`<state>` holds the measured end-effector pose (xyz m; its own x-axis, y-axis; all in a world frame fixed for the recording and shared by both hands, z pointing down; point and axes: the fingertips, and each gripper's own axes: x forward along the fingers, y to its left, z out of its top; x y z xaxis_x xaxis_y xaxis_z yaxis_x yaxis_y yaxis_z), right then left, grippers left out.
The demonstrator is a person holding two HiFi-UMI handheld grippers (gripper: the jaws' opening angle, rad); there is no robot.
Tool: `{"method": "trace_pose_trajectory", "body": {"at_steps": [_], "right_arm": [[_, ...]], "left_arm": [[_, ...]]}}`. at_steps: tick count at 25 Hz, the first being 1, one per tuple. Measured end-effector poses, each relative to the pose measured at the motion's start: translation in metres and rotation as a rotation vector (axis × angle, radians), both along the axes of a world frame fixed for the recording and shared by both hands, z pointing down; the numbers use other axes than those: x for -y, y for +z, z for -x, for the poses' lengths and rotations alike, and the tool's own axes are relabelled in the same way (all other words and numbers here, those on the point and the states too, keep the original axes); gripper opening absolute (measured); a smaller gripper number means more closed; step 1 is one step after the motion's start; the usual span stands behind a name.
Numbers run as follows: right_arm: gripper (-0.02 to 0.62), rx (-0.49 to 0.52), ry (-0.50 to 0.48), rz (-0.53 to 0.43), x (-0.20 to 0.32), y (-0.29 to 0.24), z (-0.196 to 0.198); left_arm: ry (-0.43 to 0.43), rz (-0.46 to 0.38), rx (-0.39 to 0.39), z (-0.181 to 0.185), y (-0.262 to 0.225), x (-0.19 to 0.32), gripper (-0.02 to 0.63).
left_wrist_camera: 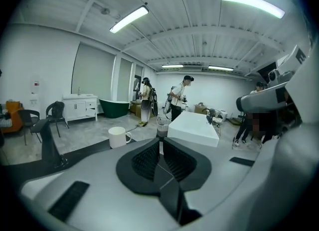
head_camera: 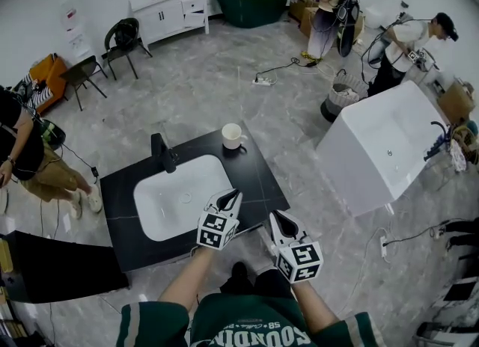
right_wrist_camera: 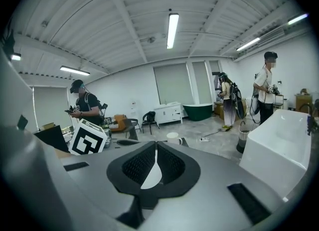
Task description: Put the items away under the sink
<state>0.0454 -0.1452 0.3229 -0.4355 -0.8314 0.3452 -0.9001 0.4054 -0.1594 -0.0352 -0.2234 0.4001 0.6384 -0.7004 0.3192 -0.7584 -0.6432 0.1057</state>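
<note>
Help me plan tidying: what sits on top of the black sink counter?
A white ceramic mug at its far corner, a black tap beside the white inset basin. The left claw covers part of its near edge.

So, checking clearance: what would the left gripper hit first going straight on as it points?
Probably nothing near: the left gripper aims just right of the white mug, past the countertop, toward the bin across the floor, though depth is unclear.
</note>
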Motion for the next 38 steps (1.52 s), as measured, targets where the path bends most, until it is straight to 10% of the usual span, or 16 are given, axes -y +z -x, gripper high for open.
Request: {"method": "trace_pose_trajectory", "body": {"at_steps": [12,38], "right_arm": [[0.043,0.016,-0.037,-0.005,0.092,0.003,0.006],[0.043,0.002,-0.111,0.117,0.232,0.064,-0.010]], "left_arm": [[-0.123,-0.010,0.046,0.014,0.017,0.108,0.300],[-0.240,0.165,0.106,0.010,0.116,0.285,0.389]]}}
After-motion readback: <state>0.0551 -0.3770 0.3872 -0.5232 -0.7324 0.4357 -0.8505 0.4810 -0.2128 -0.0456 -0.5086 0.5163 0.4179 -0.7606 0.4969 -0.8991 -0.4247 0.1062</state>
